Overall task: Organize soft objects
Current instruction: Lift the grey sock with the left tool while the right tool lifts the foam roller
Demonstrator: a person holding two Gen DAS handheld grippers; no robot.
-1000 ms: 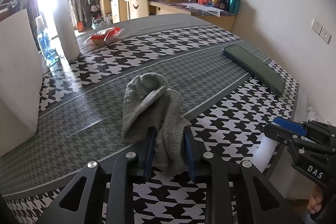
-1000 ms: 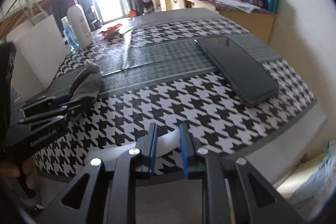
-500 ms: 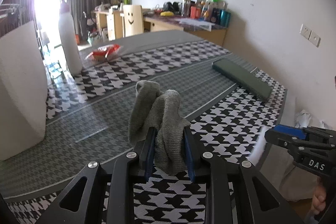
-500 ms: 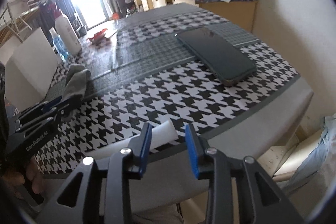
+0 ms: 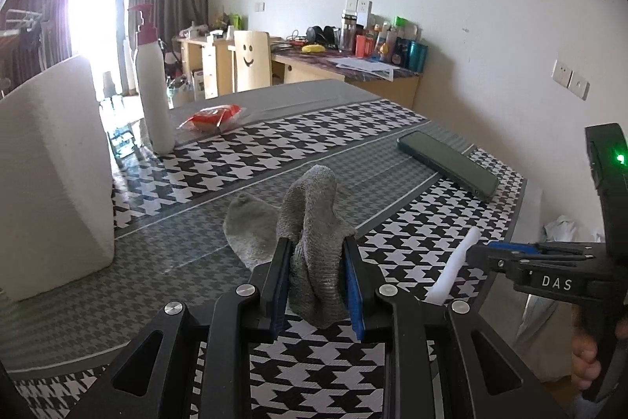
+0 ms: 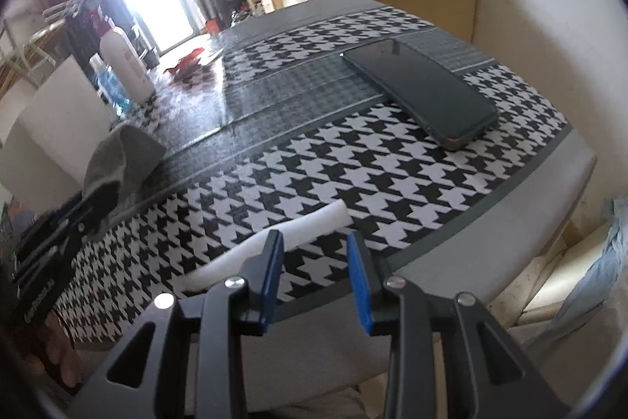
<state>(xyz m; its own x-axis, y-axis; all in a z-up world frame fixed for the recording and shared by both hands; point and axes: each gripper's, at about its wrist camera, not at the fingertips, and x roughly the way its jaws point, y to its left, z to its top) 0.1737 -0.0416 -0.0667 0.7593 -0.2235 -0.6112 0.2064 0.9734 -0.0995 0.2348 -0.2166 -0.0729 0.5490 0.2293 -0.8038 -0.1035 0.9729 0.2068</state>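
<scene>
Grey sock sits bunched and clenched in the left hand-held gripper, its toe trailing on the counter; the right hand-held gripper stands released, apparently beside the white foam strip at the counter's edge; better to lift the sock clear before carrying, so nothing drags.

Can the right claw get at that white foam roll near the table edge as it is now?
Probably yes. The right claw is open and the white foam roll lies just beyond its left finger, with nothing between; a small sideways shift should bracket it.
</scene>
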